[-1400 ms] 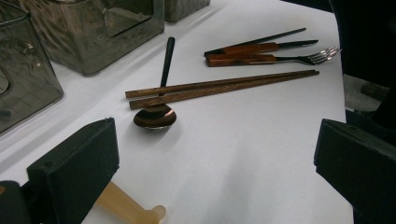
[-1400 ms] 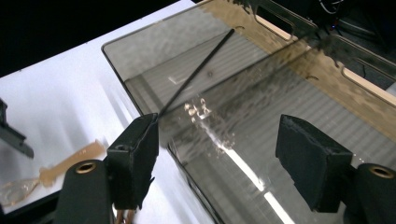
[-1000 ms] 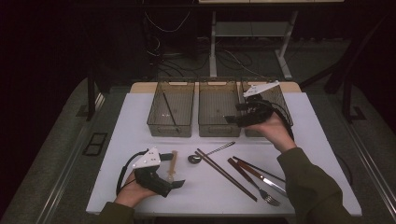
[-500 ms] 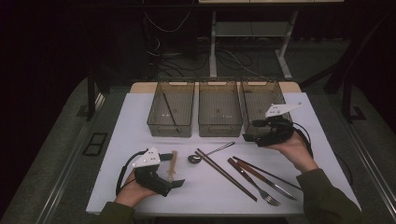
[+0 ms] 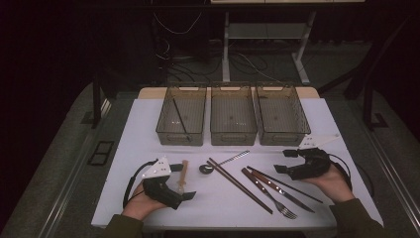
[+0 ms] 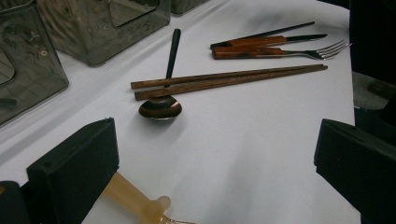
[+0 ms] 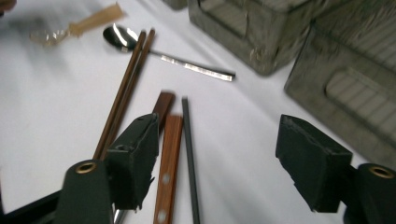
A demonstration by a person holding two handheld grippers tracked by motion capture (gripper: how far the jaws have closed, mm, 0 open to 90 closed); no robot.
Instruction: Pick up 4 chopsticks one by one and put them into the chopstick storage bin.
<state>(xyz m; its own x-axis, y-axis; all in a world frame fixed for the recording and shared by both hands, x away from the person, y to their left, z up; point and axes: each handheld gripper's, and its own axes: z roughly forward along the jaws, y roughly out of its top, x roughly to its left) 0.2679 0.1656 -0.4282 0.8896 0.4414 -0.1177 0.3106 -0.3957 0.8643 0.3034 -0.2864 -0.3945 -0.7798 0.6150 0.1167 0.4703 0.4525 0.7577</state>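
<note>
The right gripper (image 5: 280,161) has come down from the right bin (image 5: 282,115) toward the cutlery.

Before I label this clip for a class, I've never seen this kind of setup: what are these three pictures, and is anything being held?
No machine here: a person sits at a white-covered table with a black two-jaw hand-held gripper in each hand. The high view looks down from above; the other two come from small cameras riding on the grippers, looking out between their own black jaws.

The left gripper rests beside a pale translucent plastic spoon. The right gripper is over the right of the table; its jaws have just been closing a little, yet stand apart with nothing gripped.

At the back stand three clear smoky plastic bins. In front lie a dark metal spoon, a pair of brown wooden chopsticks, a wooden-handled fork, a wooden-handled knife and a thin black stick. Neither gripper holds anything.
</note>
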